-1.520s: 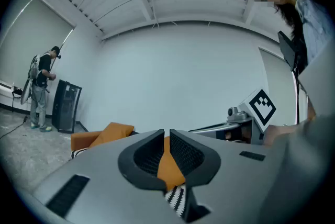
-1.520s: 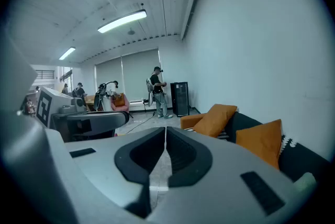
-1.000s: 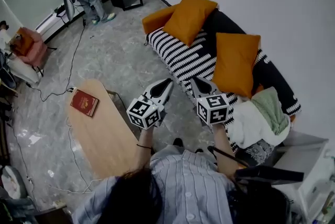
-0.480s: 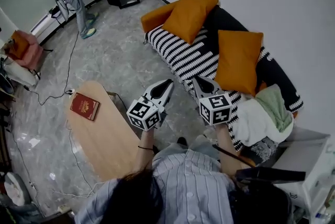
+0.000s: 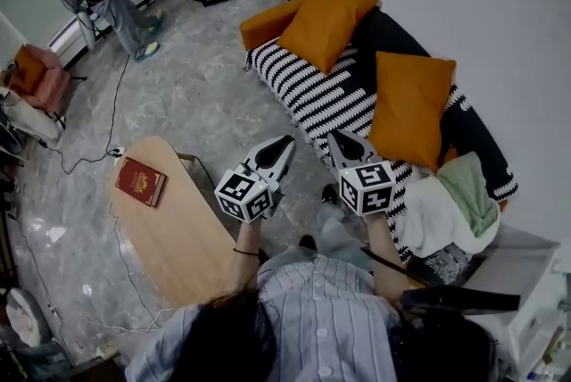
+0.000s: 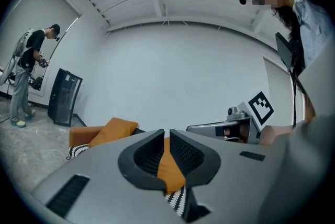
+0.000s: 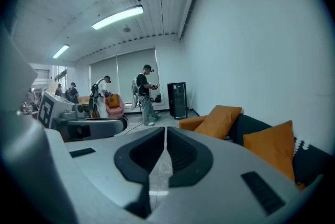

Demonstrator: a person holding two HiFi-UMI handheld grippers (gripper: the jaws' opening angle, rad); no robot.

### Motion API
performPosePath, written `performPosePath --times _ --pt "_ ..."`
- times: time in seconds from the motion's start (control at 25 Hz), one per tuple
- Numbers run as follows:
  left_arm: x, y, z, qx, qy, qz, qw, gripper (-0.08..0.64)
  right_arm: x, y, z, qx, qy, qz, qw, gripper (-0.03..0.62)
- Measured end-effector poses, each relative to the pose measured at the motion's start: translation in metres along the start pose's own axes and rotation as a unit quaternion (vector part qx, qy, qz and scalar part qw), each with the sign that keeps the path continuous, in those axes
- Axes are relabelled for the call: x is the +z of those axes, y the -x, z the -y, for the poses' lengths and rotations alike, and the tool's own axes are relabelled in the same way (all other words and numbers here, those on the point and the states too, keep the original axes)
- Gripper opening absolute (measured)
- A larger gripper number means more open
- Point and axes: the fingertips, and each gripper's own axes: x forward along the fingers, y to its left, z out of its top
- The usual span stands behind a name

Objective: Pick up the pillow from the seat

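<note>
Left hand-held gripper (image 5: 282, 144) and right hand-held gripper (image 5: 343, 141): fully closed, nothing held. The nearer orange pillow (image 5: 410, 108) leans on the sofa (image 5: 308, 95), at 2 o'clock from the right hand-held gripper, the closer one. Its long axis runs 12 to 6 o'clock.

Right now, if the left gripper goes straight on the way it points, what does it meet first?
Probably the nearer orange pillow, which shows between the fingers of the left gripper. Depth is unclear, so the striped seat might come first.
</note>
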Motion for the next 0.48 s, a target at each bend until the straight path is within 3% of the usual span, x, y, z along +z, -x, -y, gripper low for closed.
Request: performPosePath --times 0.48 --pt "0.027 -0.079 -0.092 0.053 0.018 0.012 0.9984 0.021 0.043 -0.104 0.070 0.033 0.006 -0.013 0.999 0.021"
